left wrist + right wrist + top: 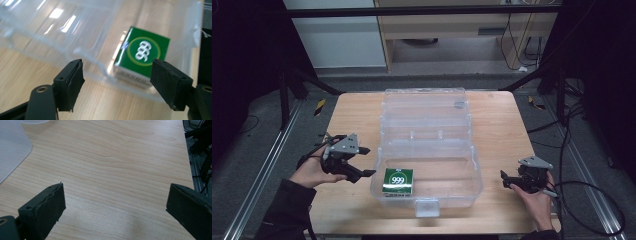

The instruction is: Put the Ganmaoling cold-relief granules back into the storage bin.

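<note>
green box (397, 181) blurs behind the clear bin (472, 165) wall; both claws gape, holding nothing.

This is looking like a lab or recording rig: a small wooden counter (497, 120) is standing inside dark metal framing (422, 11), grey carpet is lying around it, black cables (584, 197) are trailing across the floor, and hazard-striped tape (319, 106) is marking the rails.
</note>
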